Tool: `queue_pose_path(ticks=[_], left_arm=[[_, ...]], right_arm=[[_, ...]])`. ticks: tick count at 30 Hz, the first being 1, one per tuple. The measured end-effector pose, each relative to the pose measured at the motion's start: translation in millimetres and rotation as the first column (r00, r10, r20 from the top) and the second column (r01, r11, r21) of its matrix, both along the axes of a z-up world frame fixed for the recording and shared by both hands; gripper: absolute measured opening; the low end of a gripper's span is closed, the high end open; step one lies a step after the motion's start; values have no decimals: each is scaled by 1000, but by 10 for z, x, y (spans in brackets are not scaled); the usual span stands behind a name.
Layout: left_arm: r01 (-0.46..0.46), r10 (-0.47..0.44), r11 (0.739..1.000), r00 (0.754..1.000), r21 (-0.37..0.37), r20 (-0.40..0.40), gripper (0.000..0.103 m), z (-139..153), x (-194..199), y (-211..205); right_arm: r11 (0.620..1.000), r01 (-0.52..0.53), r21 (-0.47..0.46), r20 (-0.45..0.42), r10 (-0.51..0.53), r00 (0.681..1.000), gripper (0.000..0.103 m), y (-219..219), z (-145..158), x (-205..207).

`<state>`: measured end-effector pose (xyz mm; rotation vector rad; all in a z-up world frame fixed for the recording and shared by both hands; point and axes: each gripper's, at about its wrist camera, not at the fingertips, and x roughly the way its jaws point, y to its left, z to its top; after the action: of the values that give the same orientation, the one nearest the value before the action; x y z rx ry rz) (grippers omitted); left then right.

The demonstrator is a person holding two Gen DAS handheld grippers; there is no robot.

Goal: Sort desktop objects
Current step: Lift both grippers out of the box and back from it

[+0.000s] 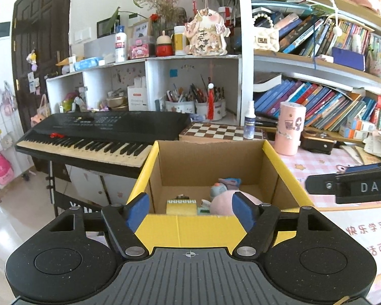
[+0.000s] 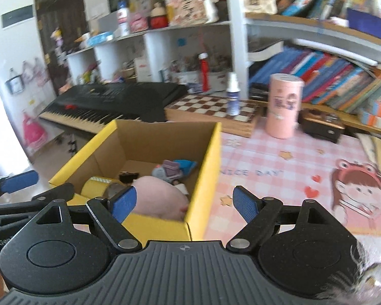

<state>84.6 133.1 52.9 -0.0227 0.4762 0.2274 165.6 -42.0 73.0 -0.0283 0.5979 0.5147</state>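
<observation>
A yellow cardboard box [image 1: 180, 231] stands open on the desk, also in the right wrist view [image 2: 210, 178]. Inside lie a pink plush toy [image 1: 223, 200] [image 2: 157, 198], a small toy car [image 1: 224, 186] [image 2: 169, 171], a yellow tape roll [image 1: 181, 206] [image 2: 96, 186] and a small black clip [image 2: 127, 176]. My left gripper [image 1: 190, 209] is open and empty, its fingers astride the box's near wall. My right gripper [image 2: 184, 202] is open and empty over the box's near right corner; it shows as a black bar in the left wrist view [image 1: 350, 186].
A pink checked mat [image 2: 279, 167] covers the desk right of the box. Behind stand a pink cylinder [image 2: 283, 106], a spray bottle [image 2: 233, 94], a chessboard [image 2: 210, 109] and a dark box [image 2: 322, 125]. A keyboard piano [image 1: 101, 132] sits left; bookshelves [image 1: 317, 96] fill the back.
</observation>
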Motion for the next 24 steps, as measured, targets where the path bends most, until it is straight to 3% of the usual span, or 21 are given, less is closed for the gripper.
queue_pose_path(ticks=[9,18,24], left_arm=[[47,-46,999,999,7,-6,75,-44,-479,-51],[91,-91,996,996,-4,-27,77,-167,-948,-149],[108,-111,993,990,-37,-89,78,-304,-1132,-197]], right_arm=[[989,151,-5,70,-150,986,82,-194,-59,-741],[974,216,-68,80,-211,974,83,-270,-219,-1481],[960,257,-111,85,-249,965,84,-326,-349,-1847]])
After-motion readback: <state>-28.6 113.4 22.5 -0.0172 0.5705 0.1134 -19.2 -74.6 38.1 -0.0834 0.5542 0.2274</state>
